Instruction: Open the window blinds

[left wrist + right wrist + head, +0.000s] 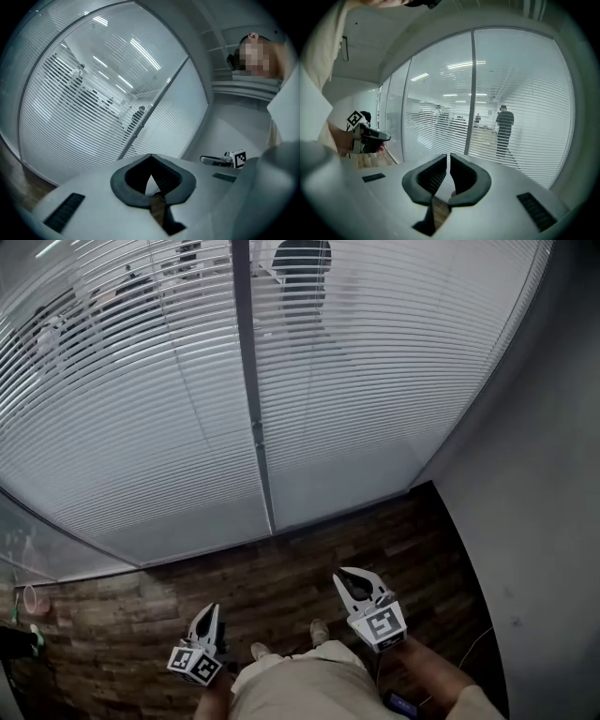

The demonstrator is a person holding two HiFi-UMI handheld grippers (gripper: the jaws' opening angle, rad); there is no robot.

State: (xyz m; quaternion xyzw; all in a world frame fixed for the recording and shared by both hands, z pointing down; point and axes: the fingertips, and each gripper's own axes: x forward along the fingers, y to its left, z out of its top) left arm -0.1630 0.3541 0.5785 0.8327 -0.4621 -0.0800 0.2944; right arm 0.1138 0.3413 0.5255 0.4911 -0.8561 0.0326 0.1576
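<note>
Left gripper (212,608) and right gripper (349,576) hover empty, jaws nearly together, aimed at the lowered blinds (141,427) along the floor's (281,559) far edge, well apart, slats partly see-through.

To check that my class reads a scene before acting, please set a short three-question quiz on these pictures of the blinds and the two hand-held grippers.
1. True or false: the left hand-held gripper touches the blinds.
2. What sits between the jaws of the right hand-held gripper? A) a cord B) nothing C) a slat
3. Fill the gap: the blinds are ___ (raised or lowered).

Key:
1. False. It is held apart from them, above the floor.
2. B.
3. Lowered.
</note>
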